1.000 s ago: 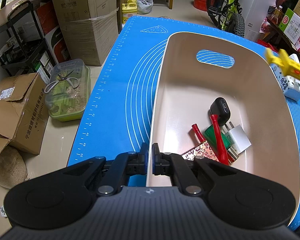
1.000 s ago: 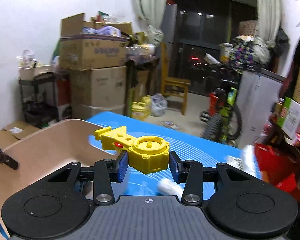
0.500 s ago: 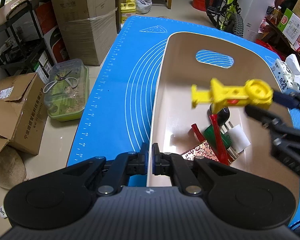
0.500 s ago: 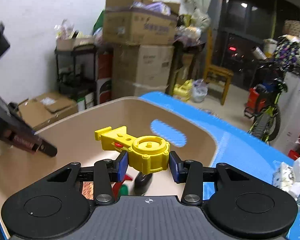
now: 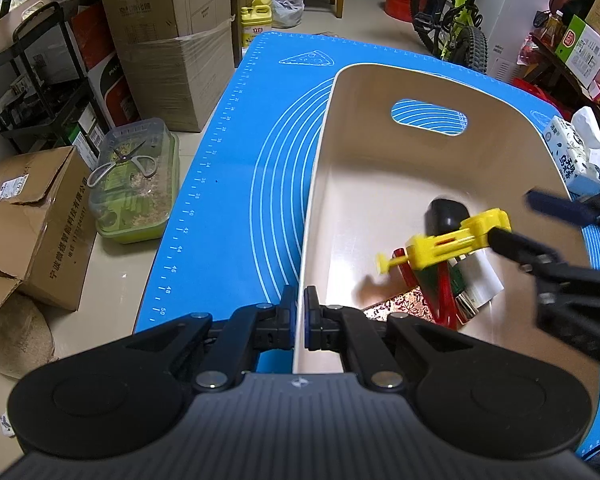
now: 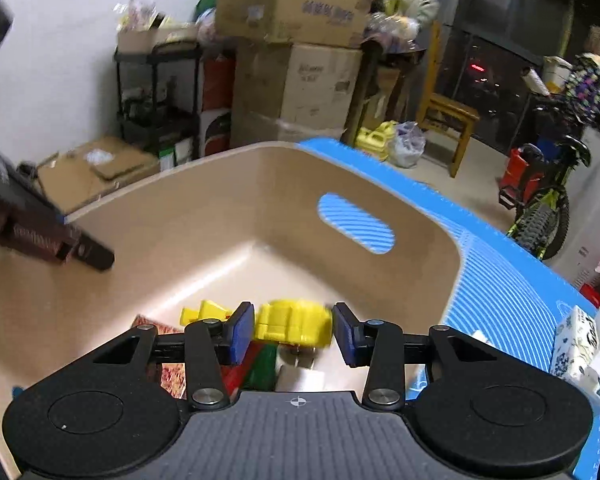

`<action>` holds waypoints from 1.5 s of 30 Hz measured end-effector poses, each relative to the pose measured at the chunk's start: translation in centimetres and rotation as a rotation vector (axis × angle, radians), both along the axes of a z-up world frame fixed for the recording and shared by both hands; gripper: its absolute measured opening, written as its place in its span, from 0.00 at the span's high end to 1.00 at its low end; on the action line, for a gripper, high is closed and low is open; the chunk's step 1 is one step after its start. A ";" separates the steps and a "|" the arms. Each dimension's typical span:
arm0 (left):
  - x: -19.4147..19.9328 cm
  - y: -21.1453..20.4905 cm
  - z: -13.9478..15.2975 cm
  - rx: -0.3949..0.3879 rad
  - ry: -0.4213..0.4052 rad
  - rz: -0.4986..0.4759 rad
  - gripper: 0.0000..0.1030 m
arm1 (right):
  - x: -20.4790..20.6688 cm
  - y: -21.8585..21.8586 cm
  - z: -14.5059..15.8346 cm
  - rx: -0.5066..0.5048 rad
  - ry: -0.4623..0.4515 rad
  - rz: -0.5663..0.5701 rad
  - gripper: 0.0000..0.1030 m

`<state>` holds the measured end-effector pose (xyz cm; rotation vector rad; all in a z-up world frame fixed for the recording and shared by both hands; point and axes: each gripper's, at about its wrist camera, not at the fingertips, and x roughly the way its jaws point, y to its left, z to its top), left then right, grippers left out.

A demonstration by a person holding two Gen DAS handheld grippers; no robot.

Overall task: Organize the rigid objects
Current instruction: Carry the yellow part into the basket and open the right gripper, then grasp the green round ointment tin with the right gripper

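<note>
From the left wrist view, the left gripper (image 5: 300,320) is clamping its closed jaws on the near rim of the beige bin (image 5: 320,184) at six o'clock. The yellow toy (image 5: 444,246) is hanging blurred over the bin's clutter at three o'clock. From the right wrist view, the right gripper (image 6: 294,334) is standing parted, its jaws having just been opening, the yellow toy (image 6: 292,323) lying loose between the pads.

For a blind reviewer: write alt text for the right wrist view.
The right claw has just been opening, a blurred yellow toy loose between its pads, over a beige tub on a blue mat. Boxes crowd the room behind.
</note>
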<state>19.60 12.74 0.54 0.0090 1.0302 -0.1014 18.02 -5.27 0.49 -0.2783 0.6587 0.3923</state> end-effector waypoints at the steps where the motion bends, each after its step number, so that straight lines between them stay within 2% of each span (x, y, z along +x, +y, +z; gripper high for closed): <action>1: 0.0 0.0 0.0 0.000 0.000 0.000 0.95 | -0.1 -0.6 0.5 0.021 -0.009 -0.013 0.34; 2: 0.0 0.0 0.0 0.001 0.000 0.000 0.95 | -0.3 -1.2 1.0 0.046 -0.016 -0.028 0.30; 5: 0.0 0.0 0.0 0.000 0.000 0.000 0.95 | -0.6 -3.1 2.2 0.078 -0.039 -0.087 0.28; 11: 0.0 0.0 0.0 0.001 0.000 0.001 0.94 | -1.1 -7.8 3.0 0.107 -0.088 -0.208 0.15; 17: 0.0 0.0 0.0 0.001 0.000 0.001 0.94 | -1.2 -12.0 1.8 0.113 -0.086 -0.302 0.13; 22: 0.0 0.1 0.0 0.005 0.000 0.003 0.94 | -1.1 -14.5 -0.3 0.098 -0.047 -0.330 0.13; 28: 0.0 0.2 0.0 0.008 0.000 0.003 0.94 | -0.3 -14.8 -3.2 0.070 0.026 -0.307 0.13; 35: 0.0 0.0 0.2 0.012 0.000 0.005 0.94 | 0.3 -13.3 -6.2 0.054 0.091 -0.265 0.13; 45: 0.1 0.0 0.2 0.013 0.000 0.003 0.94 | 1.2 -11.3 -8.6 0.035 0.107 -0.236 0.14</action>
